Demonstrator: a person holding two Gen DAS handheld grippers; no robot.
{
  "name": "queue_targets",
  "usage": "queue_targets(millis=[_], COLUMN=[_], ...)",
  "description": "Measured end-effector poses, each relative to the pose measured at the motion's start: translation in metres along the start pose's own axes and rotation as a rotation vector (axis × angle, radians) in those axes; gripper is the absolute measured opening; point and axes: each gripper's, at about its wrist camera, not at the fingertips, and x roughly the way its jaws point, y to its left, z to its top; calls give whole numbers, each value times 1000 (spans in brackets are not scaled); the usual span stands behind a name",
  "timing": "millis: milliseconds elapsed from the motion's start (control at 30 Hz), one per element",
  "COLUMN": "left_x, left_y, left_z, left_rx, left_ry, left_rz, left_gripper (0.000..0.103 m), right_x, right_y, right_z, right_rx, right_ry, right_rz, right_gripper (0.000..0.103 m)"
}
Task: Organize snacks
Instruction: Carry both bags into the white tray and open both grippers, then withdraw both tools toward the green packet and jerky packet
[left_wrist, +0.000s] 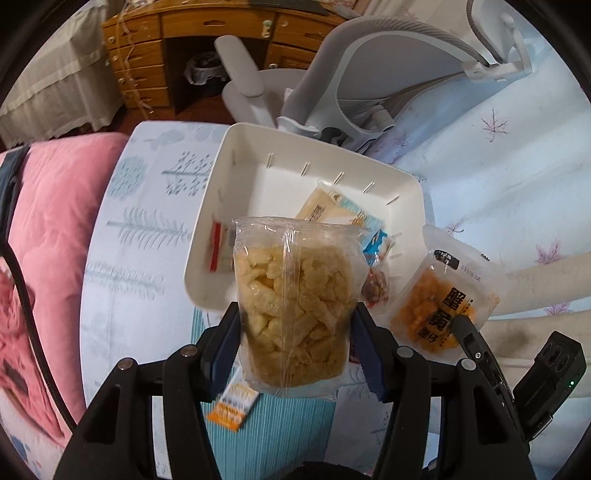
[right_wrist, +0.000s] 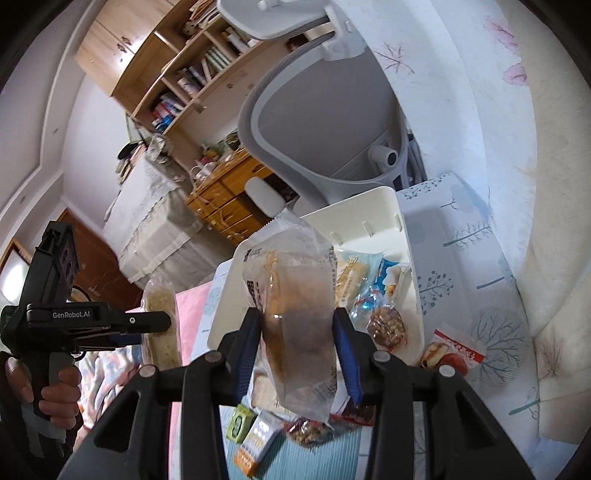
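Observation:
My left gripper (left_wrist: 299, 326) is shut on a clear bag of pale yellow puffed sticks (left_wrist: 295, 295), which hangs upright in front of the white bin (left_wrist: 207, 229). In the right wrist view this left gripper (right_wrist: 162, 325) shows at the far left with the same bag (right_wrist: 159, 295). My right gripper (right_wrist: 295, 332) is shut on a clear bag of orange snack pieces (right_wrist: 295, 302), held above the near edge of the bin (right_wrist: 369, 206). The left wrist view shows that bag's printed front (left_wrist: 439, 295), right of the bin. Several wrapped snacks (right_wrist: 384, 325) lie in the bin.
The bin rests on a tree-patterned bed sheet (left_wrist: 147, 229). Loose packs lie near me: an orange box (right_wrist: 251, 443), a green pack (right_wrist: 236, 424), a red-and-white pack (right_wrist: 454, 350). A grey office chair (left_wrist: 369, 74) stands behind the bin, a pink quilt (left_wrist: 55, 221) at left.

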Motion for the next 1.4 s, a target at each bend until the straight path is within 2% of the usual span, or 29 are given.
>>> queue_targets(millis=[167,233,267,300,367,433,567,933,1067,1233,1400], left_x=[9,15,17,18,17,14,4,-27,-29,-23,-10], left_y=[0,0,0,1,0,1,4,9,11,18,32], left_z=[15,18,18,18,16,12,2,-58,-86,-124,-156], left_rx=[32,38,36,34,39,35,12,-74,-101,-134,-180], left_ry=[-33,-29,-24,-25,-29,-35,-56,-124,-137,-128,-121], left_rz=[-28,-39,-39,-32,-23,-18,-7,29,50,71,51], left_gripper=[57,68,85,90,90,90,90,90,90,90,90], right_x=[5,4,5,6,9,10,7,-18,-22,-21,-13], right_y=[1,3,3,4,4,3,0,8,9,6,1], right_z=[3,5,7,7,6,4,-1,-14,-22,-37,-56], right_rx=[15,23,22,21,21,26,36,4,-14,-21,10], right_ry=[-35,-57,-57,-51,-33,-14,11,82,110,159,222], right_rz=[-3,3,0,-7,-18,-27,-20,-17,-70,-85,-61], right_gripper=[39,39,39,40,42,50,53,73,74,74,74])
